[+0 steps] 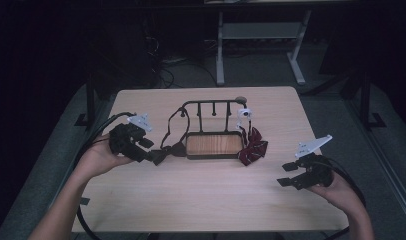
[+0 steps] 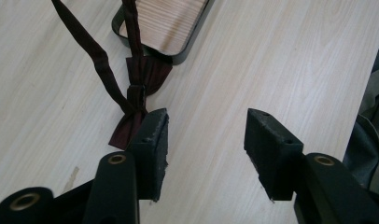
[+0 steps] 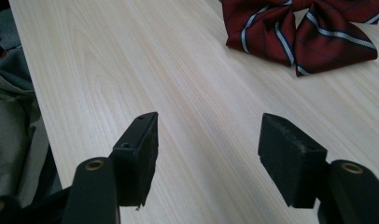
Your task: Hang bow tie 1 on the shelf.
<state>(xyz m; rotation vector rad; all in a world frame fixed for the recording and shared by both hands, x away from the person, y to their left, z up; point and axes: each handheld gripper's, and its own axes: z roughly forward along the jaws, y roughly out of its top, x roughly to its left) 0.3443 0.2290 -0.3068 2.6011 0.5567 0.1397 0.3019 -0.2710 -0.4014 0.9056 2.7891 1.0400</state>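
A dark maroon bow tie (image 2: 140,88) lies on the table, its strap running up to the black rack (image 1: 211,106). In the high view this bow tie (image 1: 167,151) sits left of the rack's wooden tray (image 1: 214,145). My left gripper (image 2: 206,135) is open with bare table between its pads; the bow tie's near wing lies against the outside of one pad (image 2: 155,140). The left gripper (image 1: 150,151) sits at the table's left. A red striped bow tie (image 3: 299,32) lies right of the tray (image 1: 252,150). My right gripper (image 3: 208,140) is open over bare wood, well short of it.
A small white round object (image 1: 244,113) hangs at the rack's right end. The right gripper (image 1: 291,174) hovers near the table's right front corner. Cables trail from both grippers off the table edges. A grey desk frame (image 1: 261,45) stands on the floor behind.
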